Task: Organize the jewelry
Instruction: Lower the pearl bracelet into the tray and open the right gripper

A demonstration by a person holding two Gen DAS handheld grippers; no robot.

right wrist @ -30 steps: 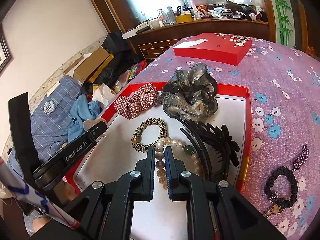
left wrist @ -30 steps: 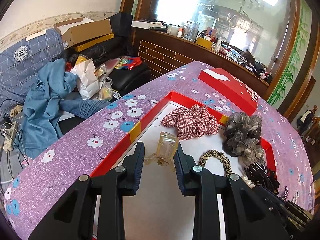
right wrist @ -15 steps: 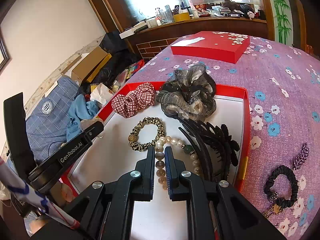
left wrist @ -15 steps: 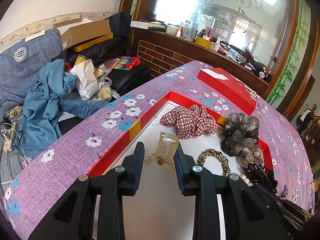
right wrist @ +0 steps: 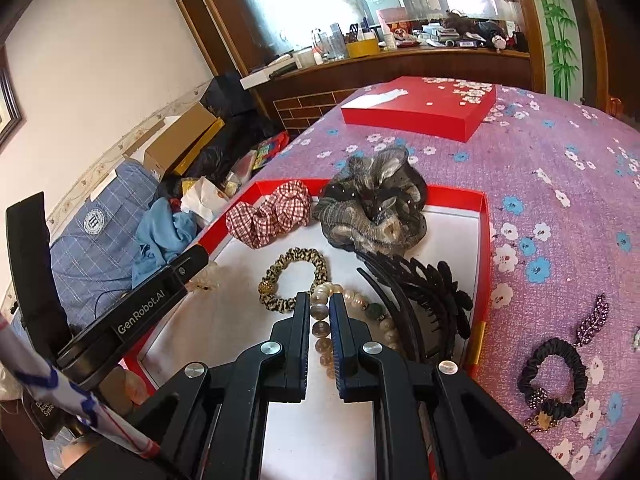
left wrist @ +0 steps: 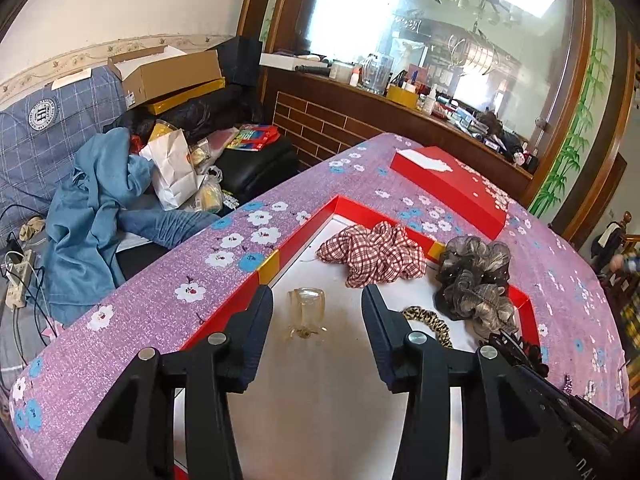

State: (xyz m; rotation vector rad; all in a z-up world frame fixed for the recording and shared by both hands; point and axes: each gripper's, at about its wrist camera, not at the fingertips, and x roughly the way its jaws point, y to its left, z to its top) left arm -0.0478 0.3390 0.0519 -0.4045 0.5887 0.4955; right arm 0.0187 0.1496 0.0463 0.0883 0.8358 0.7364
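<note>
A clear amber hair clip (left wrist: 306,308) lies flat on the white floor of the red tray (left wrist: 304,236). My left gripper (left wrist: 316,312) is around it with its jaws opening, and neither pad touches the clip. In the right wrist view my right gripper (right wrist: 320,316) is shut on a strand of the bead bracelet (right wrist: 360,300), which trails over the tray floor. A plaid scrunchie (right wrist: 268,220), a grey ruffled scrunchie (right wrist: 372,208), a leopard hair tie (right wrist: 296,276) and a black claw clip (right wrist: 424,296) also lie in the tray.
A black hair tie (right wrist: 554,372) and a purple sparkly clip (right wrist: 594,318) lie on the floral purple tablecloth (right wrist: 560,160) to the right of the tray. The red lid (right wrist: 420,106) sits at the far end. Clothes and boxes are piled beyond the table's left edge.
The left jaws have spread apart and let go of the clear clip, which has dropped from its tilted pose to lie flat on the tray floor. The right gripper has not moved.
</note>
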